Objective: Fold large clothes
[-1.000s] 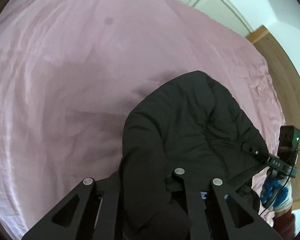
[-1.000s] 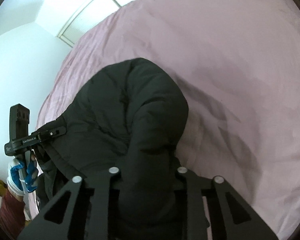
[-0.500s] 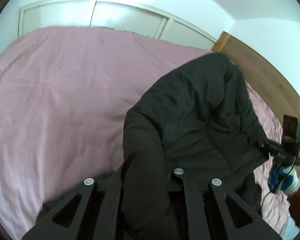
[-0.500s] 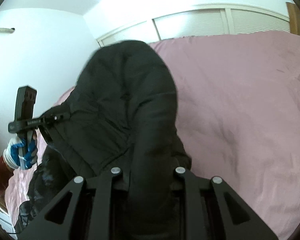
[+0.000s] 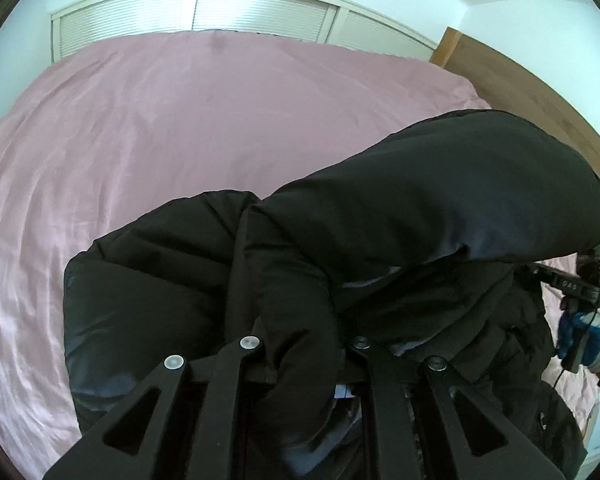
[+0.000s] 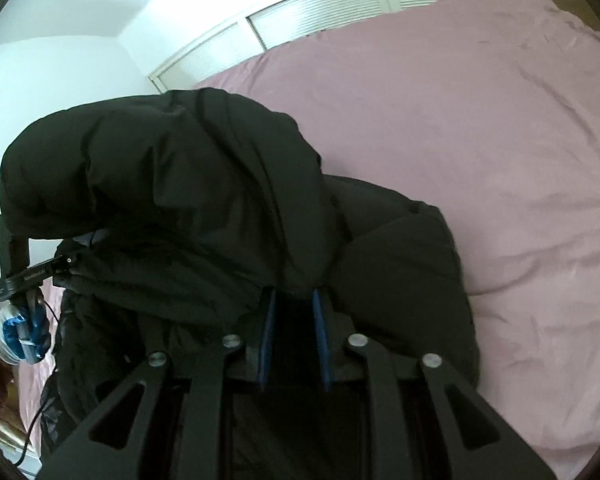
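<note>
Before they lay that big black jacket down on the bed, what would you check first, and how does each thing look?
1. Left claw gripping the black jacket: ok, fabric bunched between its fingers.
2. Right claw gripping the jacket: ok, fabric sits between its blue pads.
3. Pink bedsheet free ahead: ok.
4. Jacket spread flat between the claws: not ok, it is bunched and humped.
5. Sleeves' position: cannot tell.
</note>
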Motion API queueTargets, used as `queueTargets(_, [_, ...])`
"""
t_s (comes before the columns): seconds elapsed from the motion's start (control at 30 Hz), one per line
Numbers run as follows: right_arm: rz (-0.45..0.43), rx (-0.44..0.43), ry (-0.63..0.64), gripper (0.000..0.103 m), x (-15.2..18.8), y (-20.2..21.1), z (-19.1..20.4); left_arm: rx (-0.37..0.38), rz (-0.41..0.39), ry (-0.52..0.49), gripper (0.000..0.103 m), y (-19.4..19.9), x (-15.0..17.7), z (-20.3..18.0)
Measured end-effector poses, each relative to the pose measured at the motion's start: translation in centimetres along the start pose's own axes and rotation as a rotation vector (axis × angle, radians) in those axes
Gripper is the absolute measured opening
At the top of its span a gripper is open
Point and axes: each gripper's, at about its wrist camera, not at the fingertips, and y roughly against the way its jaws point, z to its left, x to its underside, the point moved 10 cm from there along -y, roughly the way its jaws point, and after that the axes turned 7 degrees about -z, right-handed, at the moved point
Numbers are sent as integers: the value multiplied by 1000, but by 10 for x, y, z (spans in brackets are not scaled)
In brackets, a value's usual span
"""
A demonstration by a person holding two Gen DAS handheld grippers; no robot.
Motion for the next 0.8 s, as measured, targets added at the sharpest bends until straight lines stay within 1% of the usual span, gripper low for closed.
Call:
queueTargets(0.07, [-28, 29, 21, 20, -13, 10, 2, -8, 1, 5, 13, -3, -3, -4])
queueTargets(0.1, [-55, 25, 29, 20, -26, 19, 9, -12, 2, 2, 13, -2, -2, -3])
queueTargets(0.17, [-97, 9, 49, 20, -45, 31, 24, -22, 2, -16, 14, 0, -2, -3])
queueTargets(0.23, [-142, -26, 90, 20, -82, 39, 49, -28, 1, -27, 14, 5, 4, -4])
queueTargets(0.27, [-149, -39, 101, 20, -94, 38, 61, -29, 0, -25, 14, 6, 4, -3])
queueTargets(0.33, [-153, -83, 119, 20, -134, 25, 94, -29, -2, -16, 14, 6, 4, -1])
queueTargets(0.4, [-120, -112, 140, 21, -156, 4, 120, -34, -4, -12, 16, 9, 5, -2])
queueTargets(0.43, [-103, -103, 166, 23, -166, -11, 131, -37, -4, -12, 17, 9, 7, -1])
queueTargets(0.47, [-83, -105, 180, 33, -169, -22, 141, -36, -5, -9, 18, 10, 8, -1])
queueTargets(0.53, [-1, -109, 196, 46, -165, -55, 157, -34, -4, 1, 21, 13, 12, -4])
queueTargets(0.57, [25, -113, 203, 46, -157, -64, 165, -31, 3, 10, 24, 15, 13, -4])
queueTargets(0.6, [70, -130, 212, 46, -145, -73, 170, -26, 8, 17, 32, 17, 14, -3])
queueTargets(0.63, [103, -138, 222, 46, -128, -79, 176, -22, 12, 31, 42, 22, 15, -3])
queueTargets(0.67, [124, -148, 228, 46, -106, -79, 178, -22, 11, 42, 48, 28, 16, -2])
queueTargets(0.7, [145, -158, 234, 46, -88, -79, 184, -28, 5, 54, 57, 35, 16, 0])
queueTargets(0.73, [165, -165, 239, 46, -67, -79, 186, -40, -5, 70, 64, 43, 17, 3])
queueTargets(0.8, [198, -172, 246, 47, -27, -81, 193, -55, -27, 118, 68, 64, 20, 7])
